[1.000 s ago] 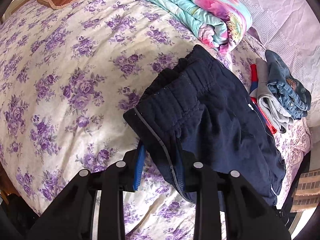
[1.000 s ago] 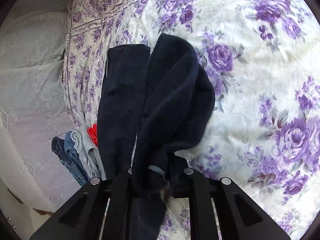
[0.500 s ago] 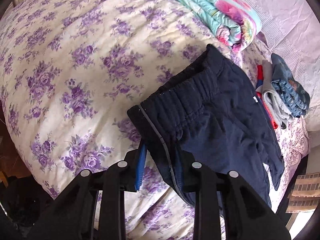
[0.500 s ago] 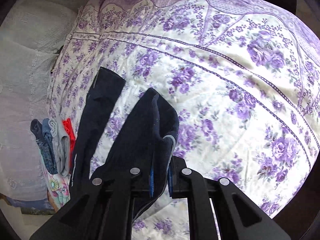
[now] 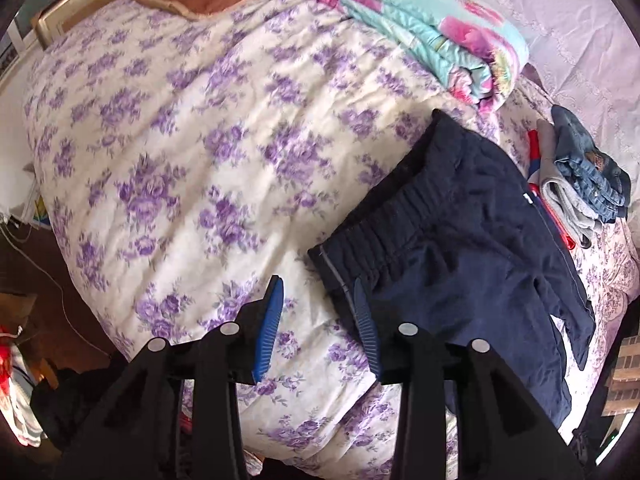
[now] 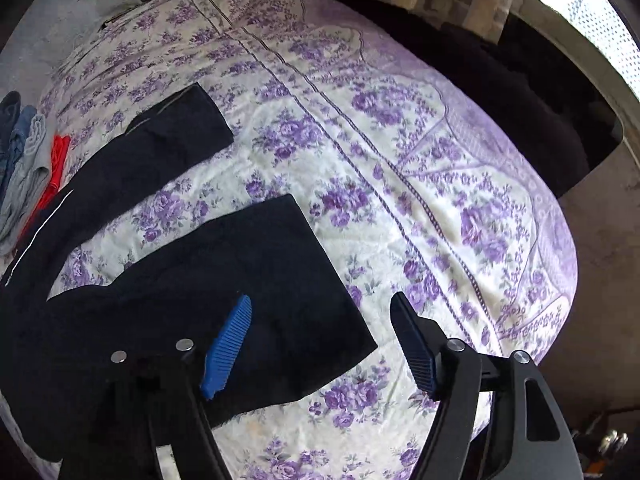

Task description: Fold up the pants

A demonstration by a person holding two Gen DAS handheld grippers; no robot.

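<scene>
Pants [image 5: 472, 248]: navy, spread flat on the floral bedspread [image 5: 192, 152], waistband toward the left gripper, both legs splayed apart toward the right gripper.
Left gripper [image 5: 318, 316]: fingers spread, holding nothing; the waistband corner lies just beside the right-hand blue pad [image 5: 366, 328], contact unclear.
Right gripper [image 6: 320, 344]: fingers wide apart, empty; the near leg's hem [image 6: 280, 280] lies under and between them, the left-hand pad [image 6: 226, 348] over the cloth.
Far leg [image 6: 160, 148]: flat, well apart from the gripper.
Clothes pile [image 5: 580, 180]: just beyond the pants, beside a folded quilt [image 5: 432, 28].
Hidden: the pants' lower edge is cut off behind the gripper bodies in both views.
</scene>
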